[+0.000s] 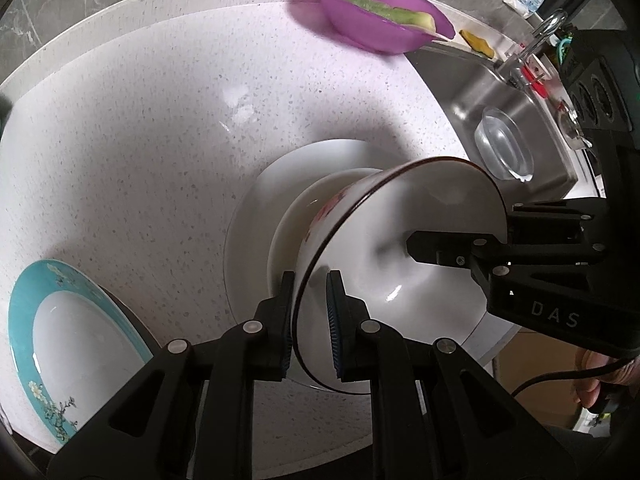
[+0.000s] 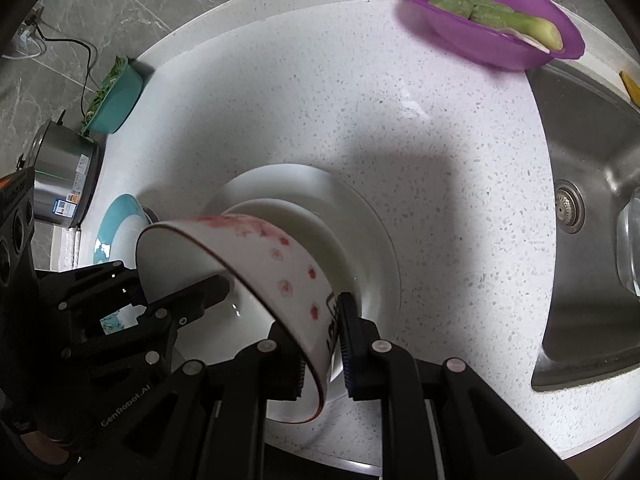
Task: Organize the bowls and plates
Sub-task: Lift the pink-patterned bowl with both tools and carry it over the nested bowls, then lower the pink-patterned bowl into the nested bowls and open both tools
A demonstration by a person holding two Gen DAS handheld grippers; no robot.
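A white bowl with red flowers and a dark rim (image 1: pixel 400 248) is held tilted above a stack of a white bowl (image 1: pixel 296 216) on a white plate (image 1: pixel 256 208). My left gripper (image 1: pixel 310 316) is shut on the flowered bowl's near rim. My right gripper (image 2: pixel 322 344) is shut on its opposite rim, one finger inside, one outside; the flowered bowl (image 2: pixel 256 264) tilts over the stack (image 2: pixel 320 200). A teal-rimmed plate (image 1: pixel 48 332) lies at the left, also in the right wrist view (image 2: pixel 116 224).
A purple bowl with green vegetable pieces (image 1: pixel 380 12) sits at the counter's back. A steel sink (image 1: pixel 480 92) with a clear glass bowl (image 1: pixel 504 144) lies right. A steel pot (image 2: pixel 60 180) and teal container (image 2: pixel 116 100) stand far left.
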